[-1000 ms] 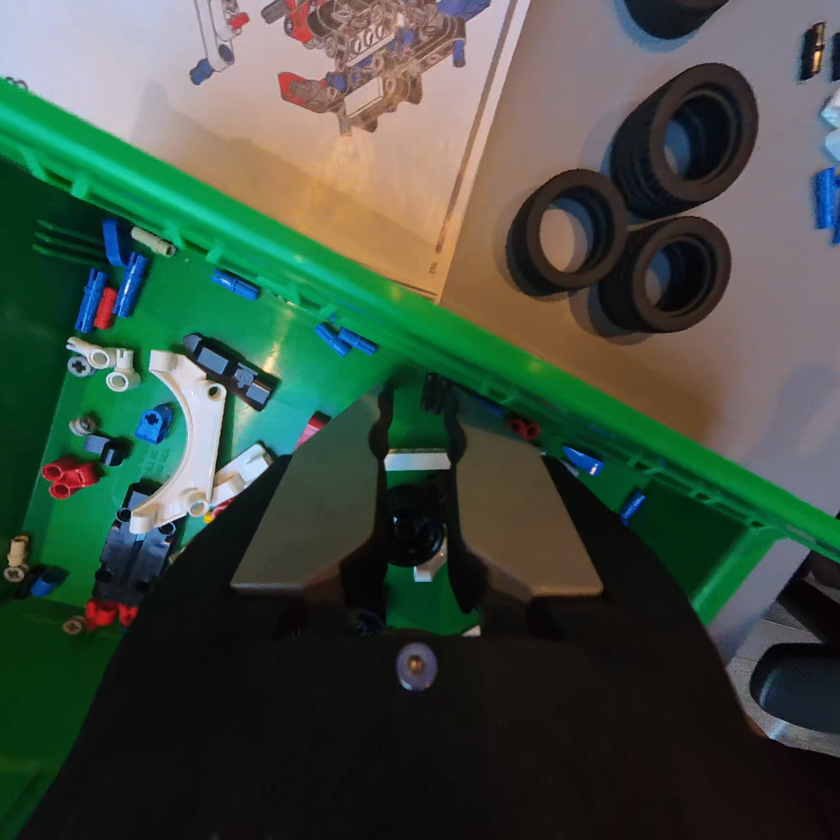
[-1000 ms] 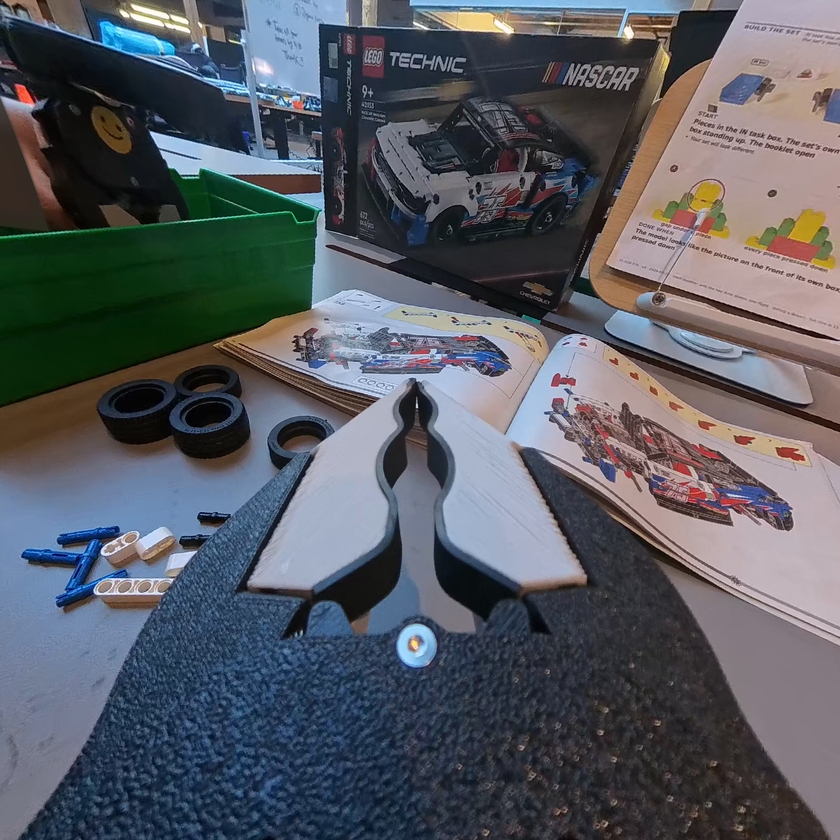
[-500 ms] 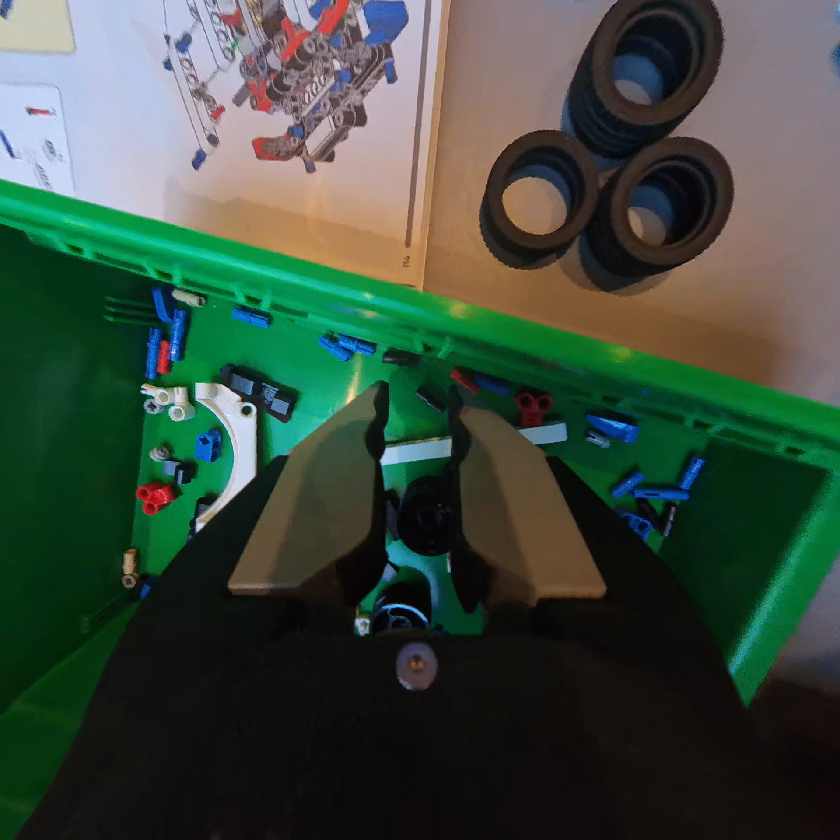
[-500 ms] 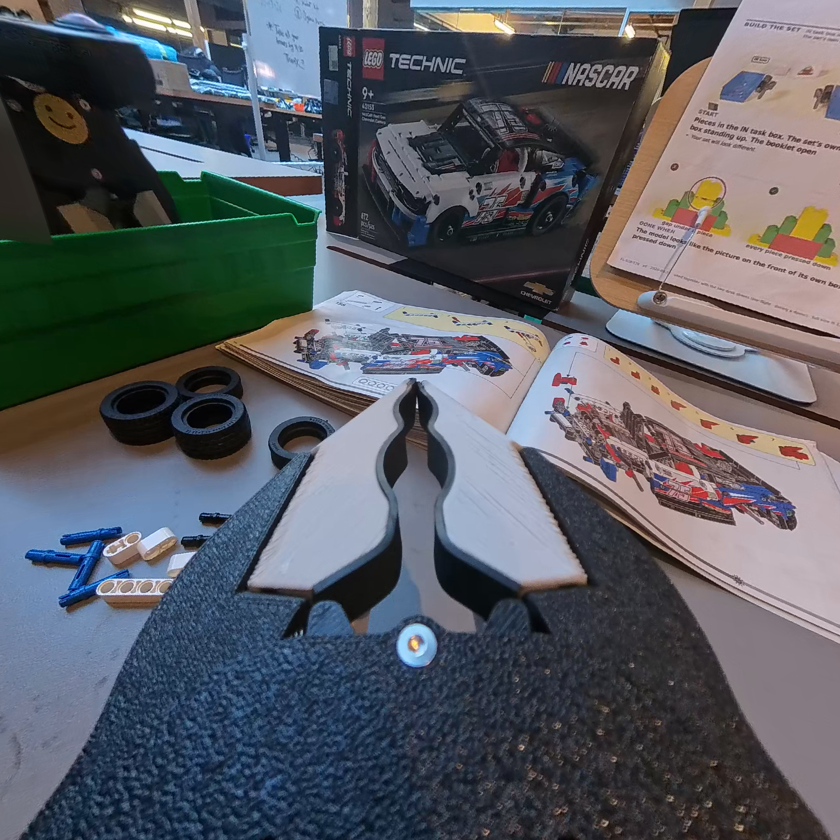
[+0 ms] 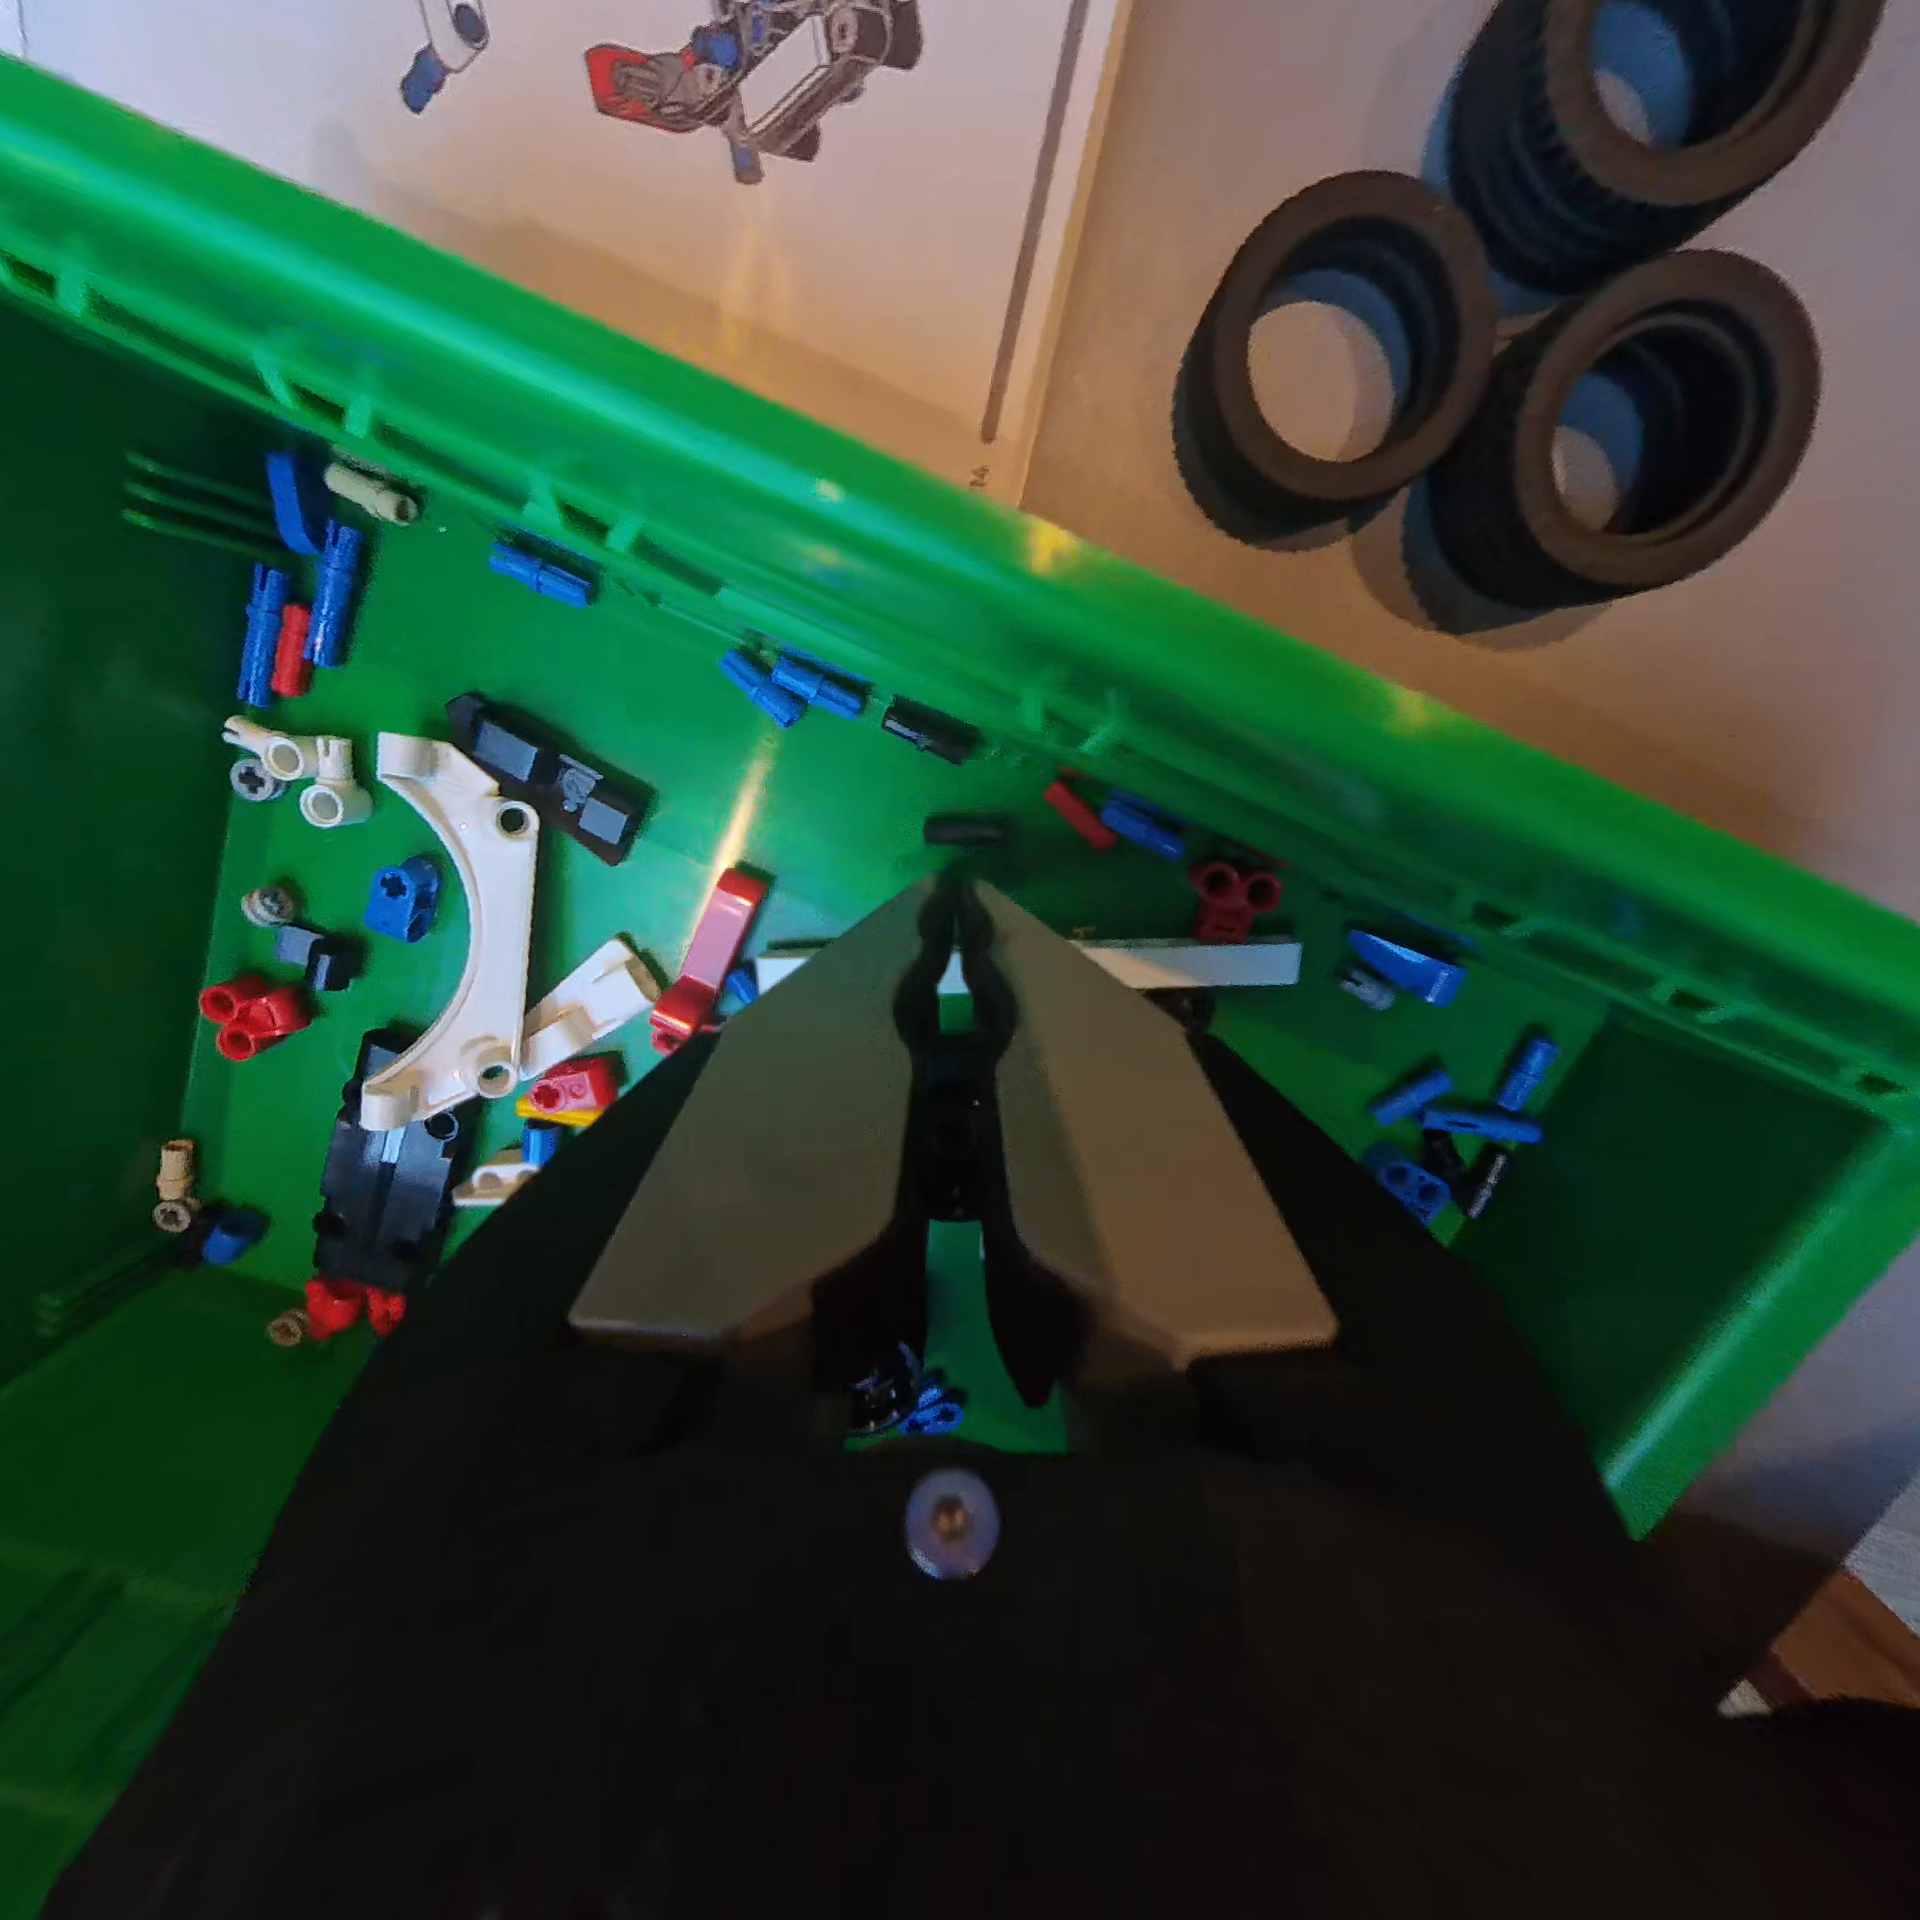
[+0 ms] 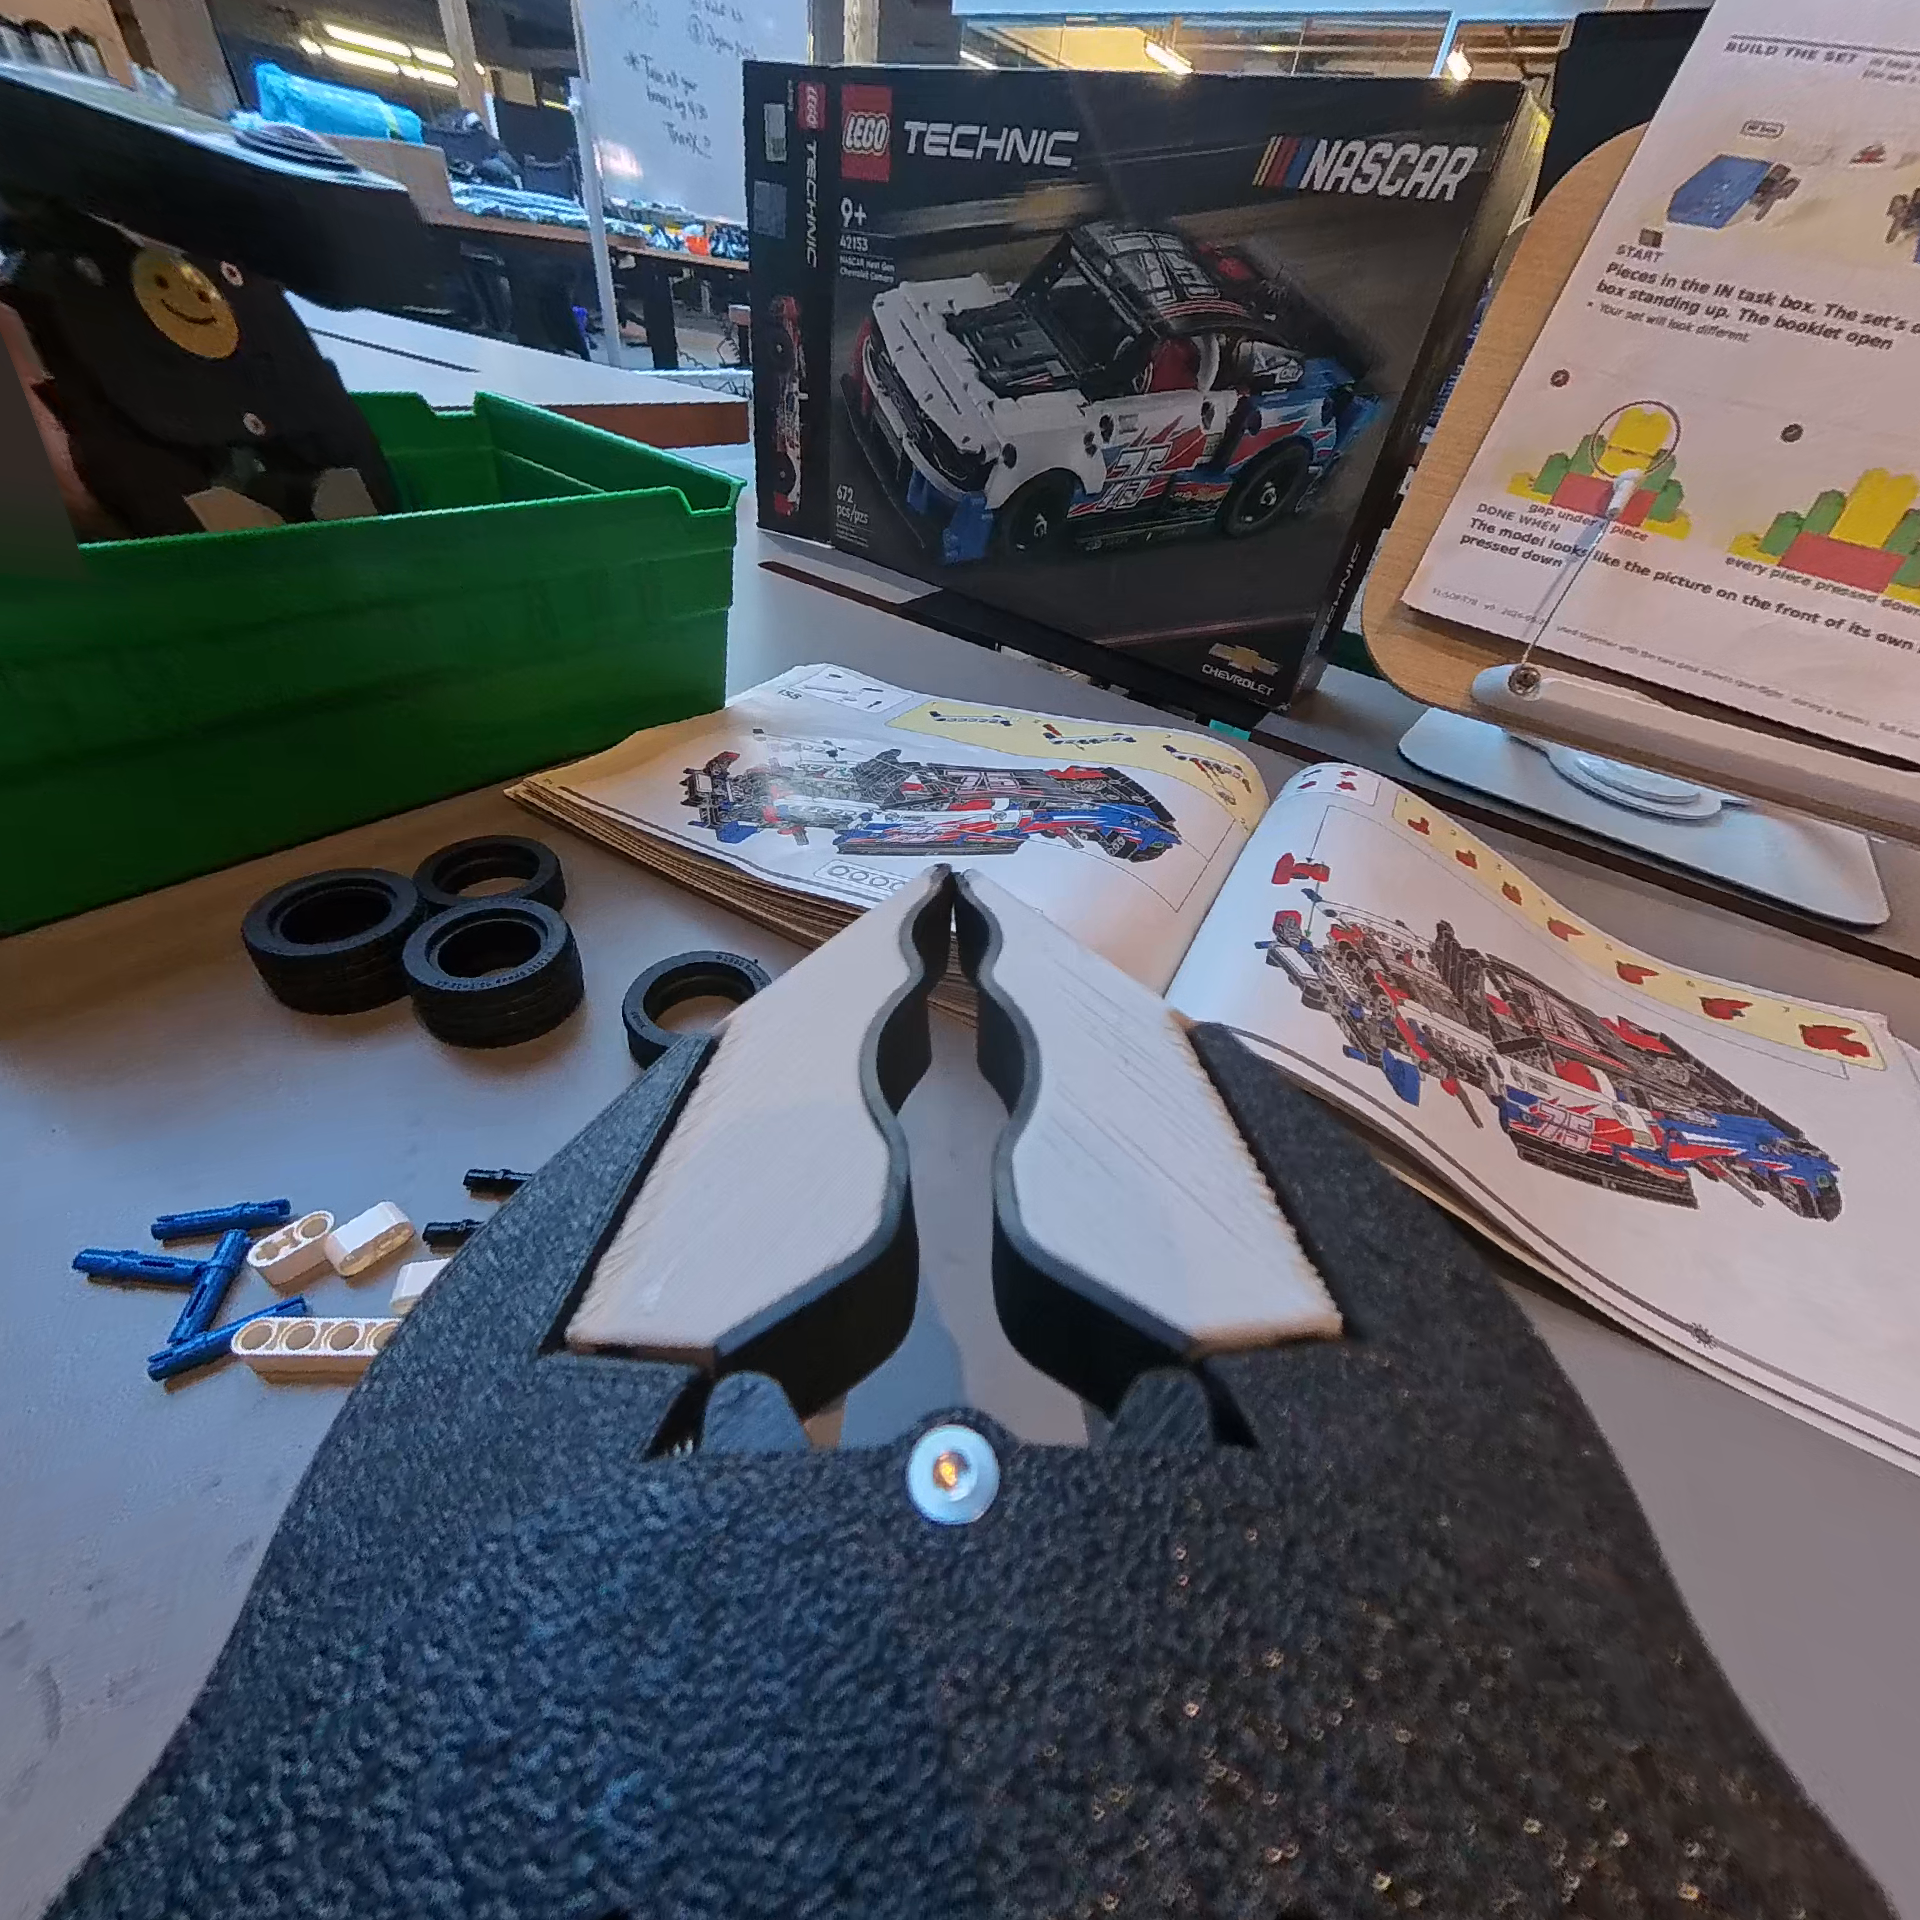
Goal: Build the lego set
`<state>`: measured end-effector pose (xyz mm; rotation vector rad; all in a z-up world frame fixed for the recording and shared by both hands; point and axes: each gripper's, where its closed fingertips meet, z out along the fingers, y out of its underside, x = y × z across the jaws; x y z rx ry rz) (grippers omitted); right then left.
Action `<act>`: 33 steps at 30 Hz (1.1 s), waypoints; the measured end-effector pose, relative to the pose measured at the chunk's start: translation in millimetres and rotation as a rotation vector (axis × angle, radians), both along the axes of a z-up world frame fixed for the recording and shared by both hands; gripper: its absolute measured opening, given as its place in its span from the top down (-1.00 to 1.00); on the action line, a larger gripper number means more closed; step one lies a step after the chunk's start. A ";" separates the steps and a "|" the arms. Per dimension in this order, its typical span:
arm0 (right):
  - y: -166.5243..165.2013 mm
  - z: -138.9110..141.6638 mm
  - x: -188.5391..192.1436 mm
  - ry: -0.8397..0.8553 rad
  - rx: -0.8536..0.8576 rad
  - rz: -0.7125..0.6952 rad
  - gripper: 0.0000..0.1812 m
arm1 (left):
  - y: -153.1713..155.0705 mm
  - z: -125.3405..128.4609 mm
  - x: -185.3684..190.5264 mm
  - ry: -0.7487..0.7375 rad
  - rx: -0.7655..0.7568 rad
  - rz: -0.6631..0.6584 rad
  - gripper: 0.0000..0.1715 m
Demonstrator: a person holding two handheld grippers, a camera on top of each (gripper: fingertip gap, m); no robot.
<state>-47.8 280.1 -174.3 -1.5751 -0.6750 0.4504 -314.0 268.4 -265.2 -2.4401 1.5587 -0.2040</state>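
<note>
My left gripper (image 5: 951, 899) is down inside the green bin (image 5: 935, 613), its tips together and its jaws shut around a black round piece (image 5: 956, 1132). Loose parts cover the bin floor: a white arch (image 5: 468, 914), a long white beam (image 5: 1195, 961), a red curved piece (image 5: 717, 945), and blue, red and black pins. My right gripper (image 6: 951, 883) is shut and empty, held above the table in front of the open instruction booklet (image 6: 1039, 810). The left gripper also shows in the right wrist view (image 6: 208, 416), reaching into the bin (image 6: 364, 644).
Several black tyres (image 6: 416, 935) lie on the table between bin and booklet; they also show in the left wrist view (image 5: 1507, 416). Blue pins and white beams (image 6: 260, 1278) lie at front left. The set's box (image 6: 1122, 384) and a sheet on a stand (image 6: 1714, 364) are behind. My right fingertips sit around 30 centimetres from my left ones.
My left gripper's fingers have closed from open onto the black round piece, and the gripper has turned and shifted a little in the bin. The right gripper has not moved.
</note>
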 end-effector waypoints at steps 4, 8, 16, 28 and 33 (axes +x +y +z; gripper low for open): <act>-0.8 0.6 -1.4 0.005 0.001 0.011 1.00 | -2.7 0.3 2.2 -0.049 -0.011 0.013 1.00; -1.5 1.5 -1.4 0.012 0.003 0.017 1.00 | -5.3 2.3 3.4 -0.060 -0.018 -0.011 0.86; -2.2 2.5 -1.3 0.027 -0.001 0.025 1.00 | -0.8 2.0 16.5 -0.116 -0.050 0.009 0.81; -2.0 2.0 -1.6 0.023 -0.004 0.024 1.00 | 9.6 1.3 12.8 -0.112 -0.016 0.049 0.93; -2.1 2.0 -1.7 0.024 -0.004 0.027 1.00 | 8.4 20.6 13.2 -0.187 0.096 -0.007 1.00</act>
